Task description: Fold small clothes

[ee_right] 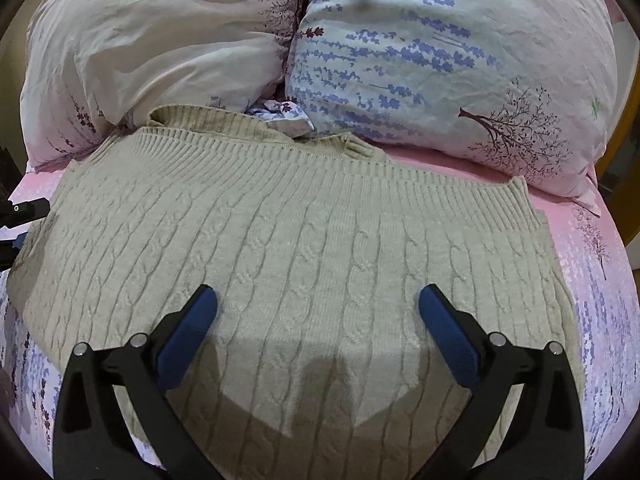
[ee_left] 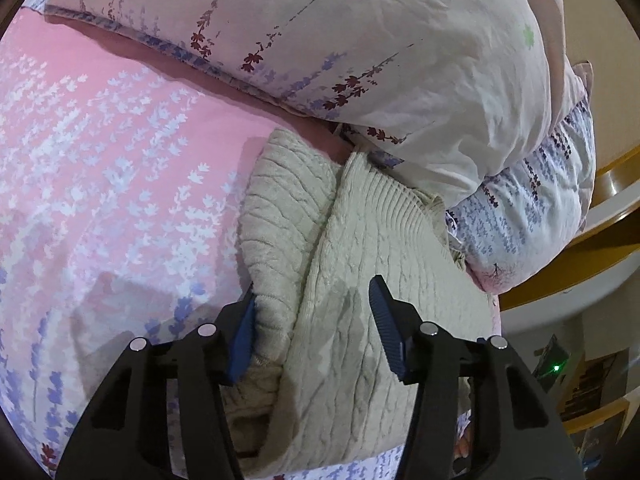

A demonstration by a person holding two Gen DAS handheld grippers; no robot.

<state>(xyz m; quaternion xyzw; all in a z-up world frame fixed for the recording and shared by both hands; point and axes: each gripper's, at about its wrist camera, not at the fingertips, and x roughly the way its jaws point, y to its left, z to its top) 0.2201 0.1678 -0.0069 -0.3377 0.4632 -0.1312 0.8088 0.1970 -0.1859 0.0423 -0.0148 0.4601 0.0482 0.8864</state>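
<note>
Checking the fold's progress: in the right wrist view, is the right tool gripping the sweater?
No: the right tool hangs wide open above the flat beige sweater, with no fabric pinched.

The left gripper (ee_left: 314,320) points downward, its black arms ending in blue pads (ee_left: 244,344) set partly apart, neither pad clearly pressing on anything. The right gripper (ee_right: 318,320) also angles downward, its blue-padded fingers (ee_right: 450,336) spread as wide as they go, nothing held between them.

Sweater's (ee_right: 304,248) near hem cut off below; collar partly tucked under pillows (ee_right: 160,40).
</note>
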